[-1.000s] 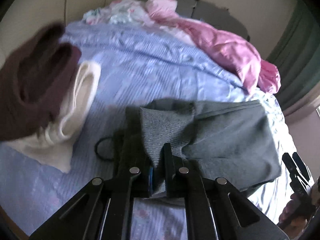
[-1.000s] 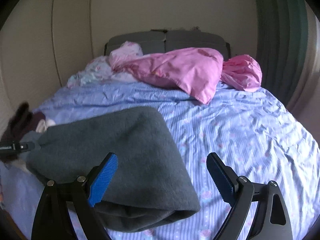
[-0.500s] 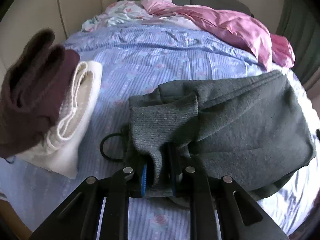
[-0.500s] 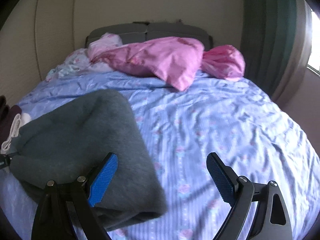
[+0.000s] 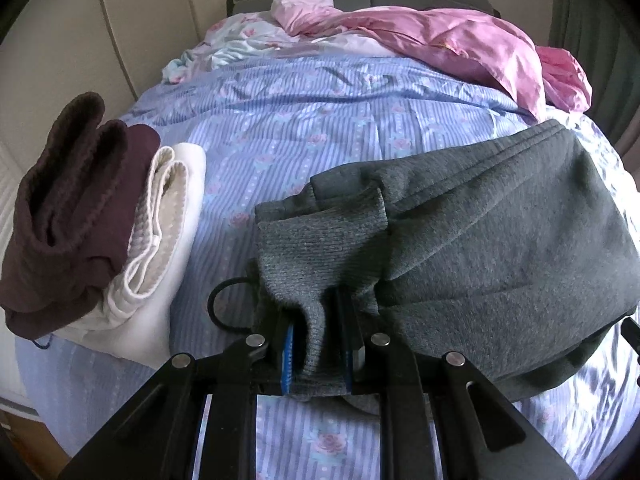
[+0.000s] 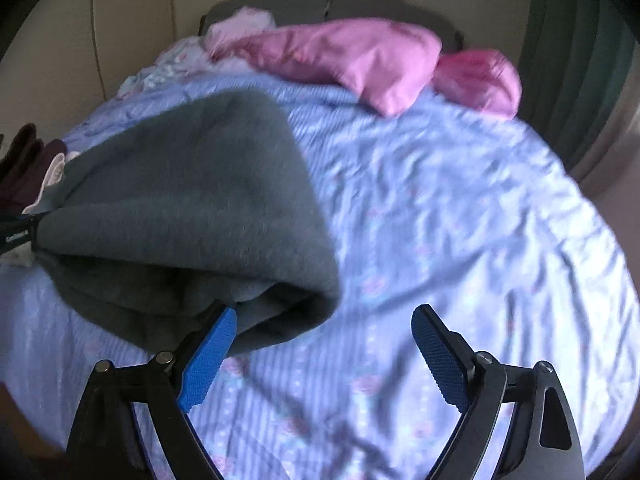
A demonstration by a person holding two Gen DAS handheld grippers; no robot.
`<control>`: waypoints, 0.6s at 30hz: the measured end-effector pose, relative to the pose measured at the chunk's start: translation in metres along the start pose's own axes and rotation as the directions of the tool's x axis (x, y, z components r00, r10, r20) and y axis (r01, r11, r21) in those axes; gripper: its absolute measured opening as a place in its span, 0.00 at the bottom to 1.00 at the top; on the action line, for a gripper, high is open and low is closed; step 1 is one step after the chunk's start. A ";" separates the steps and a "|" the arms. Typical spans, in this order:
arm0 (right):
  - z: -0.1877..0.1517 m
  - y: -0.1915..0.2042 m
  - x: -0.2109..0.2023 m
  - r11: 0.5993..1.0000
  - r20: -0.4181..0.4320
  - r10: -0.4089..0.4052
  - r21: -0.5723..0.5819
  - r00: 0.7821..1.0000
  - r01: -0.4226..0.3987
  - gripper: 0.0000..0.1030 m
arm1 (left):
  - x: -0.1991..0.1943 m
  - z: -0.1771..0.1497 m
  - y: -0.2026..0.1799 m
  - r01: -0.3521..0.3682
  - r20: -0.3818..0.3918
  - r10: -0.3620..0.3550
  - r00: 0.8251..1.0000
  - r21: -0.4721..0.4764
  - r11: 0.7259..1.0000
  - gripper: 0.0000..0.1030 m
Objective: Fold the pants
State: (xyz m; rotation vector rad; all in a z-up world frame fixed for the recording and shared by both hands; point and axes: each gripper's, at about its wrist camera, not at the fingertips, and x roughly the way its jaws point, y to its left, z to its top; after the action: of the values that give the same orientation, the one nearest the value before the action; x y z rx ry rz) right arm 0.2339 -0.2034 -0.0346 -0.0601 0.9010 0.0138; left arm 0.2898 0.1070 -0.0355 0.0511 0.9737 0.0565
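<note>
The grey pants (image 5: pixel 480 248) lie folded into a thick bundle on the blue striped bed sheet (image 5: pixel 312 128). My left gripper (image 5: pixel 318 340) is shut on a ribbed cuff of the pants at the bundle's near left corner. A black drawstring loop (image 5: pixel 218 300) sticks out beside it. In the right wrist view the same pants (image 6: pixel 192 208) fill the left side, and my right gripper (image 6: pixel 324 344) is open and empty, its left finger (image 6: pixel 208 356) just under the bundle's near edge.
A folded stack of a maroon garment (image 5: pixel 68 208) on a white one (image 5: pixel 160 264) sits at the left edge of the bed. Pink bedding (image 5: pixel 460 44) and a floral cover (image 5: pixel 228 44) lie by the headboard. A green curtain (image 6: pixel 576 60) hangs on the right.
My left gripper has stayed shut on the cuff and has lifted and drawn back, showing more of the bed. My right gripper has stayed open and shifted back toward the bundle's edge.
</note>
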 end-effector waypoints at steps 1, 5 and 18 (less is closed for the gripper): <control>-0.001 0.000 0.002 1.000 -0.001 0.022 0.008 1.000 -0.022 0.81 | 0.000 0.000 0.001 0.007 -0.001 -0.007 1.000 -0.005 1.000 0.19; 0.002 0.008 0.009 0.999 0.035 0.041 -0.017 0.999 -0.040 0.80 | 0.003 0.002 0.012 0.050 -0.015 -0.051 0.999 -0.055 0.997 0.21; -0.007 -0.003 0.025 1.000 -0.047 0.002 -0.023 0.999 -0.003 0.76 | 0.002 -0.002 -0.001 -0.033 0.025 0.032 0.999 0.027 0.999 0.23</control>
State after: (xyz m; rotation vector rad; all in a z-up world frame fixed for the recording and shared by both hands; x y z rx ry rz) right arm 0.2444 -0.2068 -0.0583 -0.0809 0.9475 0.0248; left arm 0.2894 0.1060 -0.0386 0.0931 0.9496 0.0722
